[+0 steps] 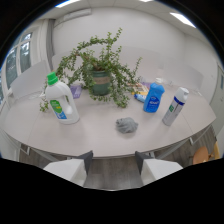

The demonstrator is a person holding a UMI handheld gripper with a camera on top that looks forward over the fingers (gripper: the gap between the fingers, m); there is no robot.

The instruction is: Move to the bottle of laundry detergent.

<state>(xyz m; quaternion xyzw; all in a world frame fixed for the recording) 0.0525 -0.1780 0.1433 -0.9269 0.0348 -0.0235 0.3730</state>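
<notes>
Gripper view is the only angle we have, and a black band hides the roots of both fingers, so we see just their pale tips: the left fingertip (70,169) and the right one stand apart, with bare table and floor showing through the gap and nothing held in the gripper (114,167). We find the bottle of laundry detergent (61,101) on the far-left part of the round table (95,137), well beyond the fingers and left of the left fingertip. It is white with a green cap (52,78) and stands with its long axis vertical, cap up, leaning slightly in the lens's curve; its handle side faces left and its green-and-blue label faces us, the wording too small to read. Right of it sits a potted plant (100,75), whose trailing stems cover some items behind it; we cannot make out the purple thing beside the pot or the colourful packets to its right. Further right stand a blue bottle (154,96) and a slim white spray bottle (175,106), which tilts. A crumpled grey cloth (126,125) lies near the table's middle, just ahead of the fingers.
</notes>
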